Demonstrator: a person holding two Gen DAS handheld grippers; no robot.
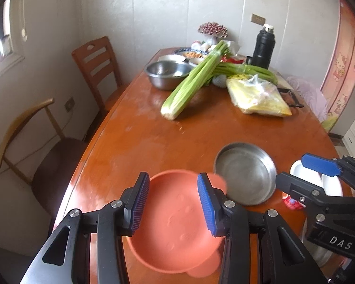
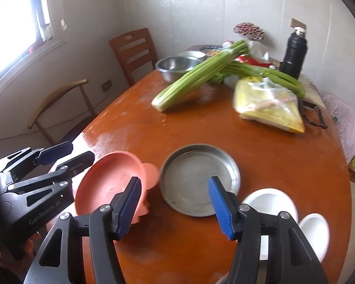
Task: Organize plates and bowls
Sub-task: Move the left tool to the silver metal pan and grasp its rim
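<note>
A salmon-pink plastic plate with ear-shaped tabs lies on the wooden table near its front edge; it also shows in the right wrist view. My left gripper hovers open just above it, empty. A round steel pan sits to its right, also in the right wrist view. My right gripper is open and empty, above the table in front of the pan; it shows in the left wrist view. White dishes lie to the pan's right.
Celery bunches, a steel bowl, a yellow plastic bag, a black flask and more dishes fill the far half of the table. Two chairs stand along the left side.
</note>
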